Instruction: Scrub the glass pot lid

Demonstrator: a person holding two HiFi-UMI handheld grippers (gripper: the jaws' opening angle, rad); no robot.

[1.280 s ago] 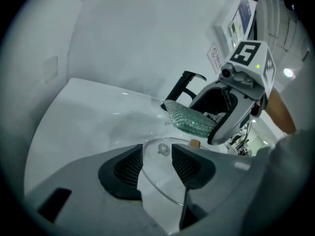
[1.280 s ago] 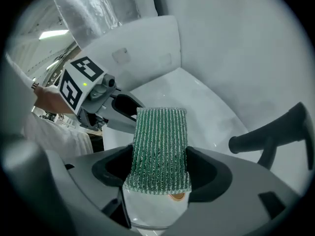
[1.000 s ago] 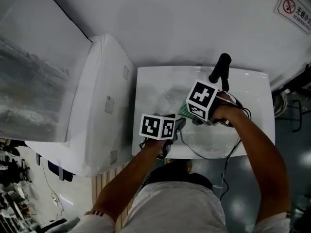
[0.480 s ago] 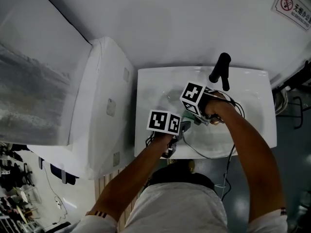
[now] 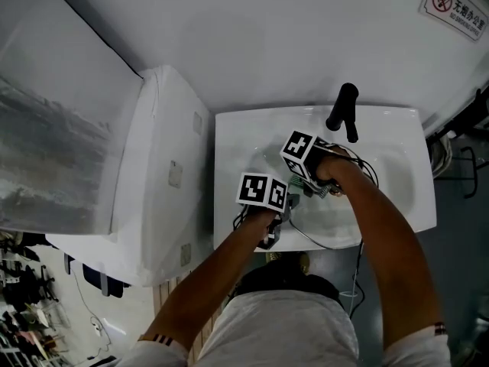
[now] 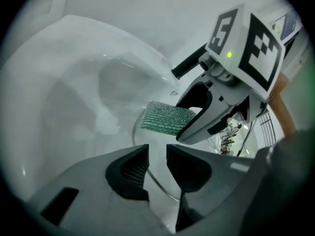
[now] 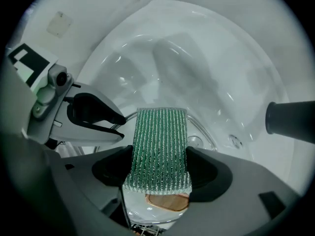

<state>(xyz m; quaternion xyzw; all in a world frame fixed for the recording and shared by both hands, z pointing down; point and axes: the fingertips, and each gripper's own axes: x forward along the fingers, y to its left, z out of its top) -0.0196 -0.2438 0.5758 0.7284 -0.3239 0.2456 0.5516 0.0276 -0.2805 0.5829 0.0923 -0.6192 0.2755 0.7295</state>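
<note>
White boxy appliance (image 5: 164, 174): stands against the left side of the sink, filling the left of the head view.
White ceramic sink (image 5: 237, 128): set against a pale wall; both grippers reach down into its basin, close together.
Round clear glass pot lid (image 6: 134, 132): lies in the bowl of the sink, in front of the tap, with both grippers over it. Its thin rim curves towards the left gripper.
Left gripper (image 6: 157, 156): at the near-left edge of the lid, tilted downwards. Its fingers have just been closing and stand a narrow gap apart. The lid's rim runs into that gap, and no pad can be seen pressing on it.
Right gripper (image 7: 160, 176): pointed steeply down over the lid, just beyond the left gripper. Its fingers are clamped on both sides of the sponge.
Black lever tap (image 5: 342, 112): rises from the back edge of the sink, just behind the right gripper.
Green ribbed scrubbing sponge (image 7: 160, 141): held lengthwise in the right gripper, its free end sticking out over the lid's glass.
</note>
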